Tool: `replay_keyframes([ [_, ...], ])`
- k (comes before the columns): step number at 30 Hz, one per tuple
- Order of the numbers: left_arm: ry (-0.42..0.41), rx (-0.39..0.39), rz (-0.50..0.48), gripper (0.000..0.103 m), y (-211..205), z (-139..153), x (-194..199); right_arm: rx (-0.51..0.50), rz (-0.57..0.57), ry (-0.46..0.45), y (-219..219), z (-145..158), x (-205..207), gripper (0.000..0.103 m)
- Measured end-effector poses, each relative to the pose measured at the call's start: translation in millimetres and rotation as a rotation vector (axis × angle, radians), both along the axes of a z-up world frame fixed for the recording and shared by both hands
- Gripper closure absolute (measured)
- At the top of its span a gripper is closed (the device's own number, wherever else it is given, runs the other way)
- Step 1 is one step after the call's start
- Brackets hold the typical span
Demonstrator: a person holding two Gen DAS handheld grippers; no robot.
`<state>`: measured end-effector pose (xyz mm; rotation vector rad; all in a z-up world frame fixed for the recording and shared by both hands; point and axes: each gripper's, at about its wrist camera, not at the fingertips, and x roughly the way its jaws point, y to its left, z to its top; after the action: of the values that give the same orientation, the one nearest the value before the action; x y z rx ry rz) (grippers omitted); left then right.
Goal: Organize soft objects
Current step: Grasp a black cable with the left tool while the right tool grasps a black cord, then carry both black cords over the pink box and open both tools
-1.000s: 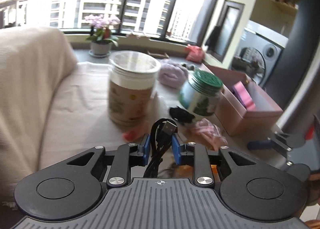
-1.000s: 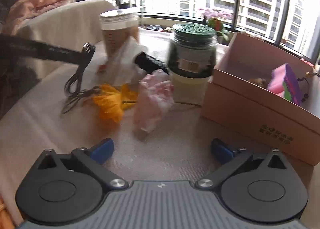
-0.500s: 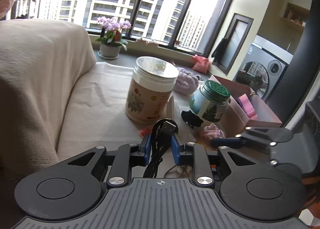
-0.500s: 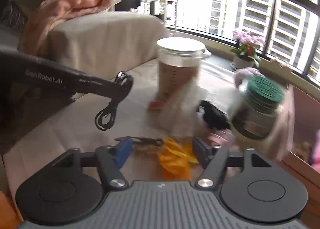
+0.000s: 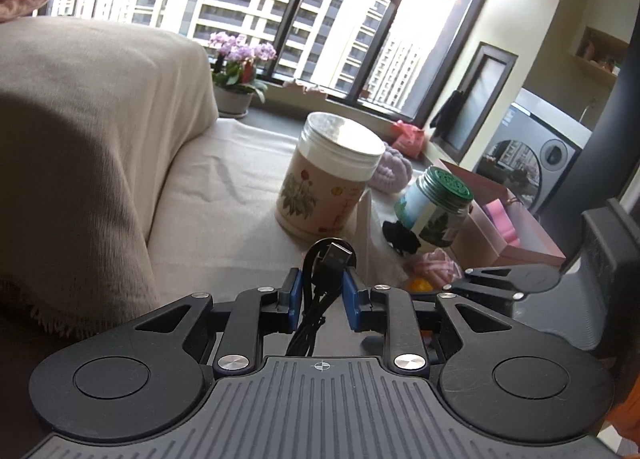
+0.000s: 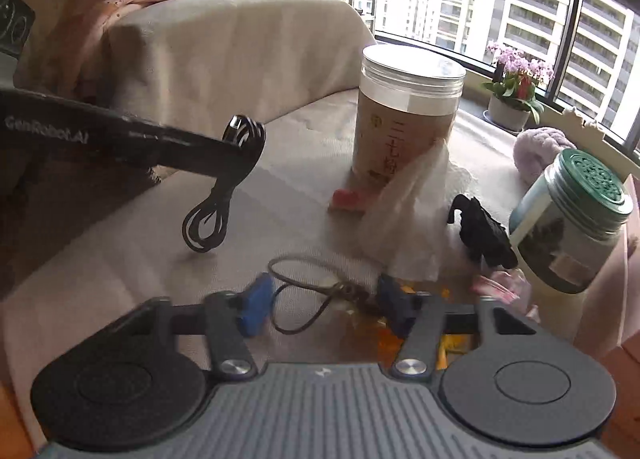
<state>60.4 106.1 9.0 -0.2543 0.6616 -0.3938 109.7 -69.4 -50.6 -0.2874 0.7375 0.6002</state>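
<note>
My left gripper (image 5: 320,293) is shut on a coiled black USB cable (image 5: 326,259) and holds it above the cloth-covered table; the cable's loop hangs free in the right wrist view (image 6: 208,223). My right gripper (image 6: 324,305) is open, low over a thin brown cord (image 6: 304,291) next to an orange flower (image 6: 404,333). A pink fabric piece (image 6: 500,287), a black soft item (image 6: 482,233) and a white tissue (image 6: 408,219) lie just beyond. A lilac knitted item (image 5: 390,173) sits farther back.
A tall cream jar (image 5: 328,187) and a green-lidded jar (image 5: 434,211) stand mid-table. A pink cardboard box (image 5: 508,227) stands at the right. A cloth-draped seat back (image 5: 80,131) rises at the left. A potted orchid (image 5: 236,79) stands on the sill.
My right gripper has swung left and down from the pink fabric to the brown cord and orange flower, its jaws narrower. My left gripper has lifted and drawn back with the cable.
</note>
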Motion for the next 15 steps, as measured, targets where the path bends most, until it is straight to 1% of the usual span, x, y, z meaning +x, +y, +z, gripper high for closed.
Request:
replay_keyframes([
  [1, 0.000, -0.002, -0.001, 0.077, 0.2, -0.1, -1.9, -0.011, 0.000, 0.000, -0.9, 2.2, -2.2, 0.081],
  [2, -0.002, -0.004, -0.004, 0.077, -0.5, 1.1, -3.8, -0.014, 0.000, 0.008, -1.9, 4.9, -3.7, 0.089],
  [4, -0.013, -0.002, -0.011, 0.077, -3.0, 5.8, -8.8, 0.011, -0.007, 0.004, -6.9, 13.8, -11.1, 0.089],
  [9, -0.038, 0.024, -0.041, 0.077, -20.4, 21.7, -28.3, 0.053, -0.005, -0.074, -23.1, 48.2, -45.1, 0.090],
  [12, -0.036, 0.042, -0.079, 0.077, -39.7, 29.1, -40.6, 0.066, -0.029, -0.119, -43.7, 67.0, -68.4, 0.089],
  [15, -0.018, 0.052, -0.123, 0.077, -63.4, 33.3, -51.5, 0.064, -0.081, -0.149, -71.5, 78.7, -89.7, 0.090],
])
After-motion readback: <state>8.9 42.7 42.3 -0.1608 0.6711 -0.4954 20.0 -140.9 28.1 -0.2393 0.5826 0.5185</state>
